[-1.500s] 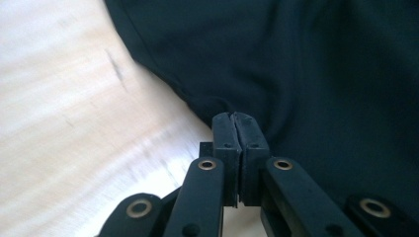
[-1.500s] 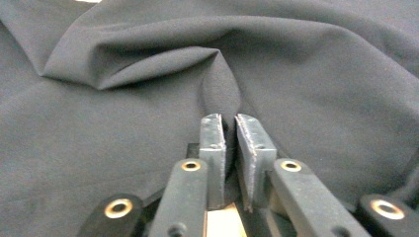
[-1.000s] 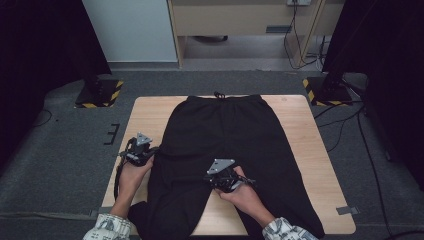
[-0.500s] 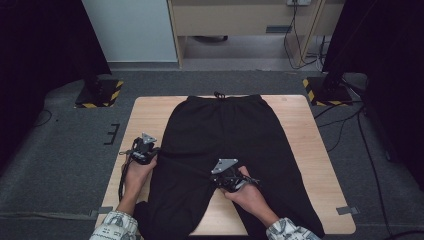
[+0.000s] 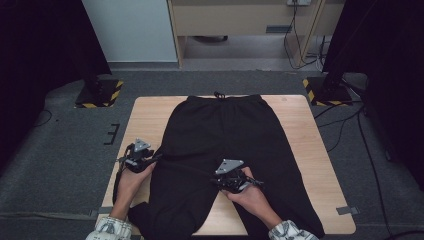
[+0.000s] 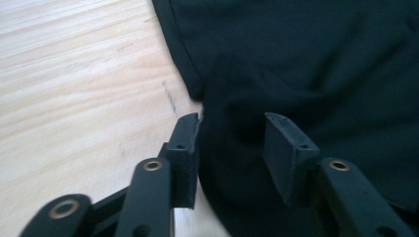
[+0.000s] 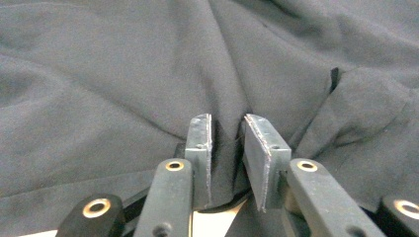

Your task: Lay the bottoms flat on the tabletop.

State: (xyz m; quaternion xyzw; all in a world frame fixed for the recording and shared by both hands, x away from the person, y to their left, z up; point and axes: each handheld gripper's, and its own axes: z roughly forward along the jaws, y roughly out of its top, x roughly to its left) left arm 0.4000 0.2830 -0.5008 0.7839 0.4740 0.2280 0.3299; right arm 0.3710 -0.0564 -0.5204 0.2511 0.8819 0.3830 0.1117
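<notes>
Lying flat on the pale wooden table point(image 5: 305, 150), a pair of black fabric trousers point(image 5: 227, 135) has its drawstring waistband at the far edge and its 2 legs running toward the person at the near edge. The left gripper point(image 5: 150, 159) sits at the outer seam of the left trouser leg, about halfway down the table, with its grey three-cornered plate on top and a cable looping back beside the forearm. Its jaws have just been opening; in the left gripper view point(image 6: 231, 143) they stand partly apart, with a raised fold of the black cloth rising in the gap between them. The left pad point(image 6: 187, 148) lies against the edge of that fold, while the right pad point(image 6: 284, 150) stands just clear of it, so the cloth is not pinched. Bare table wood shows to the left of the fold.

The right gripper point(image 5: 224, 181) rests near the inner side of the right trouser leg, close to where the legs part. Its jaws have also just been opening; in the right gripper view point(image 7: 226, 148) a narrow gap shows, with a thin ridge of dark cloth running up through it. Whether the pads press on that ridge cannot be told. Wrinkled black fabric spreads beyond the jaws
</notes>
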